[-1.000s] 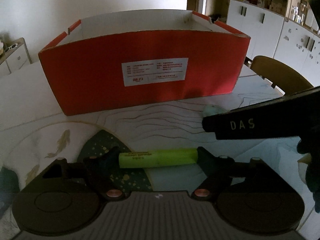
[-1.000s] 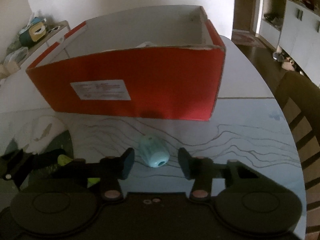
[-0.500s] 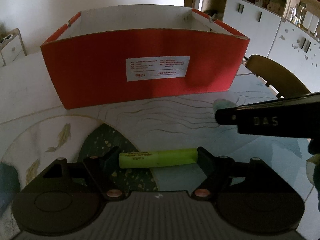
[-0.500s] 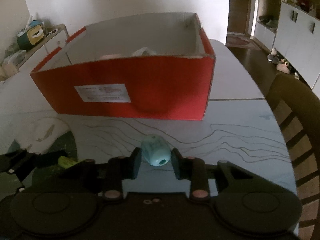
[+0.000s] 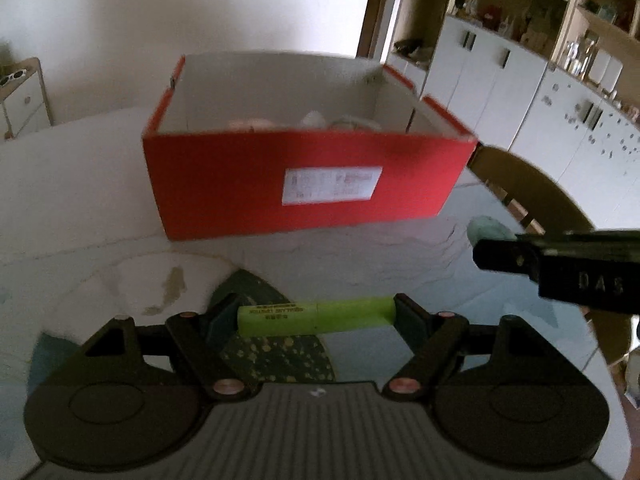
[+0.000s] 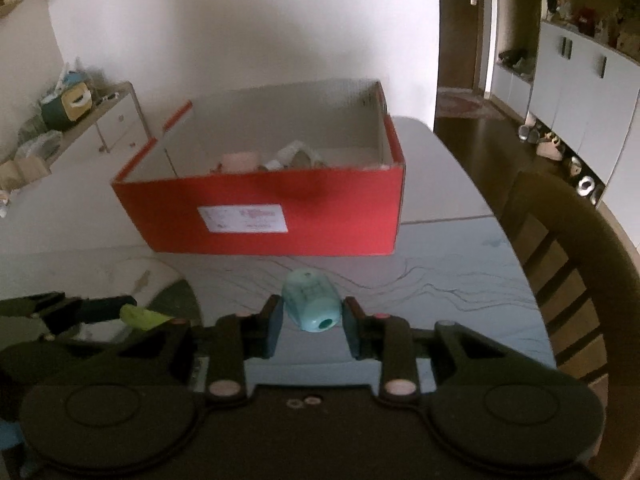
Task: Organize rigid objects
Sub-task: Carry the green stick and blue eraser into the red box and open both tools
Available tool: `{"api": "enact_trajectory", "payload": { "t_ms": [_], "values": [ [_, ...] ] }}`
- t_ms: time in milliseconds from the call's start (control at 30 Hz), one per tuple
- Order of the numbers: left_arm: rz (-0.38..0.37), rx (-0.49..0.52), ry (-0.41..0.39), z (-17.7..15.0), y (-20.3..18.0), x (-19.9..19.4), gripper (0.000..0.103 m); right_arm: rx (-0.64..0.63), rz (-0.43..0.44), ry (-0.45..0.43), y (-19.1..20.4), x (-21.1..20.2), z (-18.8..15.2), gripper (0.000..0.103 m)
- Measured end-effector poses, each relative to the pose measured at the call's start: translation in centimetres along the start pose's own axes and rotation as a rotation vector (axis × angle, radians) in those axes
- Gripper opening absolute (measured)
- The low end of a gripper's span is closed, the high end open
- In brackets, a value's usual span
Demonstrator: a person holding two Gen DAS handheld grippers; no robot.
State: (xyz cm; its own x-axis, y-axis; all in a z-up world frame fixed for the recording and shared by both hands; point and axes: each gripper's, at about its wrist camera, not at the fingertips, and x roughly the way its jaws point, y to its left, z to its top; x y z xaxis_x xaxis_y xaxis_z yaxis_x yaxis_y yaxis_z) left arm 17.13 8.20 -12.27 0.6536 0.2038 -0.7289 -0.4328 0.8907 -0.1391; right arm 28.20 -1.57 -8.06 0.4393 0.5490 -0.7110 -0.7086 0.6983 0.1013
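Left gripper [image 5: 316, 318]: jaws set wide, pads bearing on both ends of a green tube [image 5: 314, 317], which lies crosswise between them, clear of the table [image 5: 80, 208]. Right gripper [image 6: 311, 322]: jaws have just been closing and now stand narrow, pads pressed on either side of a pale blue sharpener [image 6: 311, 306]; its hole end faces the camera and its body projects forward past the fingertips. In the left view the right gripper enters from the right edge as a dark bar, the sharpener showing at its tip. In the right view the left gripper sits at the lower left with a sliver of the green tube visible. Ahead of both grippers, well apart from them, stands an open red box [image 5: 224, 184] on the table, white label on its near wall, several pale items inside, too blurred to identify. A wooden chair [image 6: 576, 264] stands at the table's right side. White cabinets [image 5: 560, 120] line the far right wall.
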Motion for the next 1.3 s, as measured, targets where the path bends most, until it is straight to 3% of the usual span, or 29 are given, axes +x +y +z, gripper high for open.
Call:
{"api": "enact_trajectory", "payload": {
  "t_ms": [467,800,1100,1300],
  "values": [
    [-0.089,0.066,-0.114,7.0,0.6,-5.8,0.082,-0.032,-0.007,-0.112,2.0,-5.3,2.5,0.031],
    [-0.091,0.127,-0.193,13.0,0.8,-6.4,0.082,-0.080,-0.024,-0.160,1.8,-5.2,5.5,0.031],
    [-0.067,0.167,-0.191,17.3,0.3,-2.9,0.082,-0.097,-0.039,-0.149,0.9,-2.1,8.6,0.031],
    [-0.045,0.137,-0.098,18.6,1.0,2.2,0.082,-0.154,-0.076,-0.121,0.8,1.0,10.2,0.031]
  ]
}}
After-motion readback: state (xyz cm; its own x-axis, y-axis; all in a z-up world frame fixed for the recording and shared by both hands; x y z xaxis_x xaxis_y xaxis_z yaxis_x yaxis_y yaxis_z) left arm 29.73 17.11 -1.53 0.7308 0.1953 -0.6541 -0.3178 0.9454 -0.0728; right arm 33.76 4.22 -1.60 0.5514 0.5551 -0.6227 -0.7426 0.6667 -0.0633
